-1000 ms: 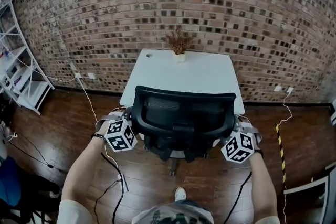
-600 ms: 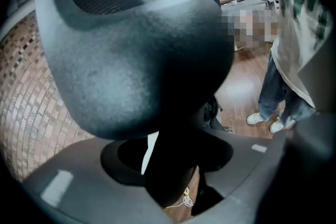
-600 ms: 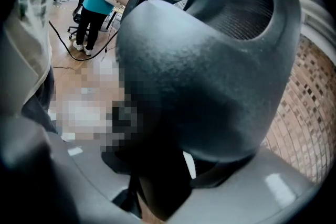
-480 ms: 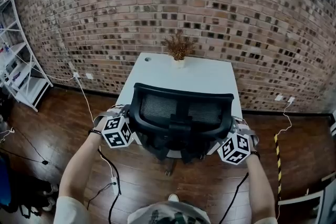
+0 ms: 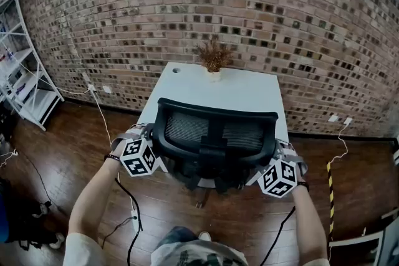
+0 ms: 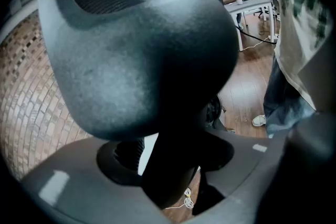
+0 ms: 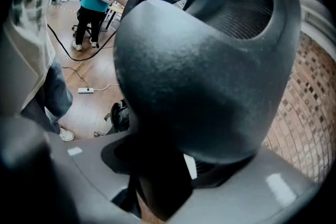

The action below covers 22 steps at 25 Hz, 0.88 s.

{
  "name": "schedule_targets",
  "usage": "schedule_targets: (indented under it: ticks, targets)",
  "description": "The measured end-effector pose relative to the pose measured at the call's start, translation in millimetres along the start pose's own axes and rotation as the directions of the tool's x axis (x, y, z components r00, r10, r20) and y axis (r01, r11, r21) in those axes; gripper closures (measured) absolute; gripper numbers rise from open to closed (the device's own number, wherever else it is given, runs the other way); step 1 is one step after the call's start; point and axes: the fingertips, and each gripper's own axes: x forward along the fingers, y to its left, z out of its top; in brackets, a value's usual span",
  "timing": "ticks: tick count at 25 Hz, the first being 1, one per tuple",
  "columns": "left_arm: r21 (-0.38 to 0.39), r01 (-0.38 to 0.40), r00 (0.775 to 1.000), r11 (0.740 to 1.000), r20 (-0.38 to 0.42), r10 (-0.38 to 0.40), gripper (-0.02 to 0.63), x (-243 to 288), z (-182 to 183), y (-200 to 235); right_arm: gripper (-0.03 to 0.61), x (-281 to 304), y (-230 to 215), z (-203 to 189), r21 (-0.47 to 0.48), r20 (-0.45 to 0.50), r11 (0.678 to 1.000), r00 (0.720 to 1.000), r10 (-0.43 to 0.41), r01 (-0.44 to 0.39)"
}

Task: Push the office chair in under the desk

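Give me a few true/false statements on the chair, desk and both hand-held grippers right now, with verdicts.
1. The office chair stands at the white desk, with its backrest toward the person. True.
2. A laptop sits on the desk. False: a potted dried plant stands at its far edge.
3. The left hand-held gripper and right hand-held gripper flank the backrest, one at each side. True; the left one's jaws have just been opening, with chair frame between them.
4. A window is behind the desk. False: a brick wall is there.
5. A white shelf rack stands at the head view's left. True.
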Motion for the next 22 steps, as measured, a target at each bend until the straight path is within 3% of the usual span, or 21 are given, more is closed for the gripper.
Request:
schedule_targets:
  ticks: [5,12,16,22]
  targets:
    - [-0.030,-0.032,0.999,0.999,-0.004,0.032,0.320,-1,0,4,0.268,-6,-6,-4,0.081,0.006,0.997,1.000,-0.016,0.016]
    - [-0.087,-0.126,0.992,0.988,-0.014,0.126,0.296,-19,-8,7,0.261,-35,-10,-10,0.063,-0.037,0.992,0.994,-0.103,0.105]
    - [-0.119,-0.187,0.982,0.975,0.004,0.189,0.296,-39,-13,5,0.261,-58,-12,-5,0.117,-0.052,0.974,0.980,-0.191,0.196]
    - [-0.178,-0.230,0.969,0.957,0.052,0.242,0.301,-72,-6,-8,0.264,-91,1,17,0.183,-0.071,0.947,0.964,-0.256,0.265]
